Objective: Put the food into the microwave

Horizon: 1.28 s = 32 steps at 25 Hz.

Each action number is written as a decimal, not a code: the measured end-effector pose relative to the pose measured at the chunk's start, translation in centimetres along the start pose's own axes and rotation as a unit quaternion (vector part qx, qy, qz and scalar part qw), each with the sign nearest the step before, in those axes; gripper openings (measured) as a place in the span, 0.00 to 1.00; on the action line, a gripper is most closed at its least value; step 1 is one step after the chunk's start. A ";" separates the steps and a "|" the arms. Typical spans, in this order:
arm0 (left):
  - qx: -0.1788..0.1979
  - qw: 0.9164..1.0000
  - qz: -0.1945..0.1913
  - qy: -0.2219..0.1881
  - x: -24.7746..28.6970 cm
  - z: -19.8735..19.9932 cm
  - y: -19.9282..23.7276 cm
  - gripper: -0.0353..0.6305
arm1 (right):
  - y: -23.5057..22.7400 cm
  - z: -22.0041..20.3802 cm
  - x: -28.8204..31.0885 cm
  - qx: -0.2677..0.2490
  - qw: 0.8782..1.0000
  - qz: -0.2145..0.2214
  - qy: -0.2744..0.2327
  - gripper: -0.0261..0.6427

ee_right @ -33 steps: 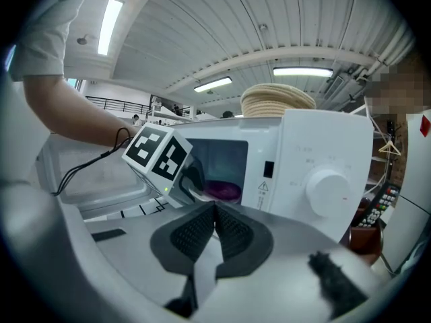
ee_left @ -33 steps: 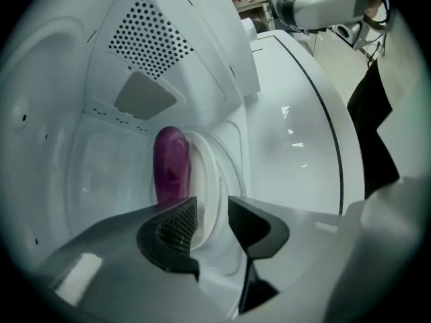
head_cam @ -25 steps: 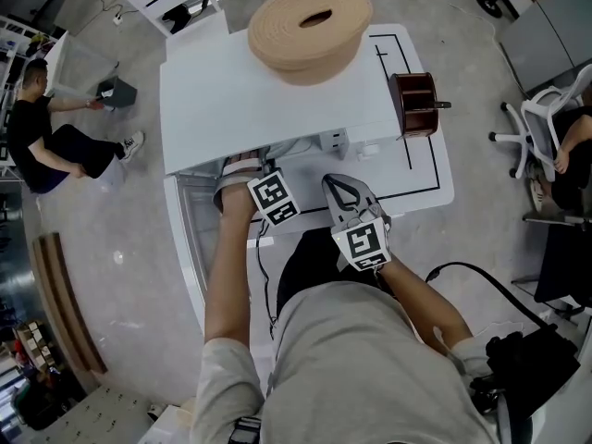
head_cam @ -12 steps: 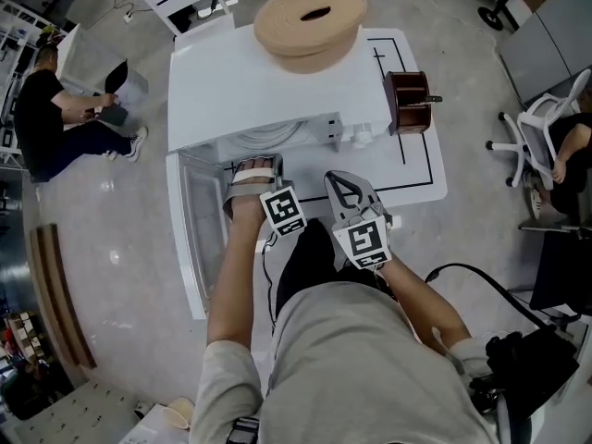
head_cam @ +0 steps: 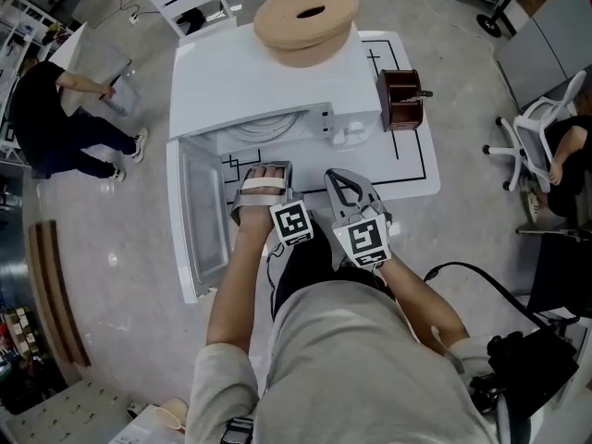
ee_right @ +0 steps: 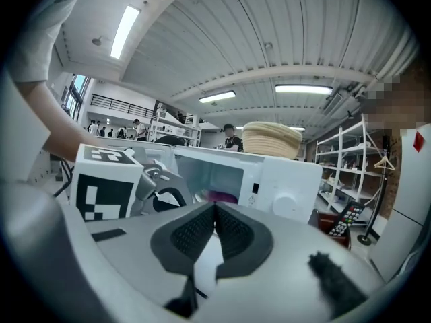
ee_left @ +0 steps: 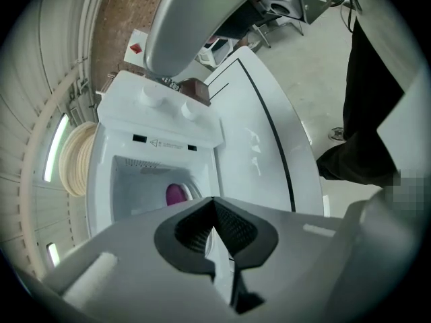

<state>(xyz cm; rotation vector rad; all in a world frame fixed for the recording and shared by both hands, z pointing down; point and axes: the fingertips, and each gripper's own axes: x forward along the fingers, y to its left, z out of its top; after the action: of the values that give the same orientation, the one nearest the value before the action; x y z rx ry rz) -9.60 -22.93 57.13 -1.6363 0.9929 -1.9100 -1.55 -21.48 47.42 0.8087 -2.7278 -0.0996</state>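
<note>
The white microwave point(head_cam: 277, 81) stands on the table with its door point(head_cam: 199, 220) swung open to the left. A purple piece of food point(ee_left: 176, 194) lies inside the cavity; the right gripper view also shows this food point(ee_right: 219, 196). My left gripper point(head_cam: 262, 169) hangs just in front of the opening, shut and empty, its pads meeting point(ee_left: 214, 200). My right gripper point(head_cam: 338, 178) is beside it on the right, also shut with nothing held point(ee_right: 215, 206). The left gripper's marker cube point(ee_right: 108, 180) shows in the right gripper view.
A woven straw basket point(head_cam: 305, 17) sits on top of the microwave. A brown holder point(head_cam: 400, 100) with a remote stands to its right on the white table point(head_cam: 416, 146) with black lines. A person point(head_cam: 55, 109) is at far left, an office chair point(head_cam: 541, 128) at far right.
My left gripper has drawn back out of the microwave cavity toward me and its jaws have shut. The right gripper has shifted only slightly.
</note>
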 end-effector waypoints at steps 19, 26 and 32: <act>-0.016 0.999 -0.024 -0.046 -7.7 4.5 -3.3 0.06 | 1.2 1.6 -4.6 -0.014 0.999 -0.024 -0.034 0.06; -0.015 0.999 -0.001 -0.048 -10.5 5.2 -2.5 0.06 | 1.5 2.6 -6.2 -0.012 0.998 -0.038 -0.050 0.06; -0.015 0.999 0.009 -0.046 -11.9 5.7 -3.4 0.06 | 2.3 2.3 -7.5 -0.015 0.998 -0.036 -0.052 0.06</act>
<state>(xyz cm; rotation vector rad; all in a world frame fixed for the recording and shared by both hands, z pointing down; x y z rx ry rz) -1.20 -13.48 52.14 -1.7098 1.0002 -1.8002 2.60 -15.51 43.63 0.9183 -2.7864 -0.2027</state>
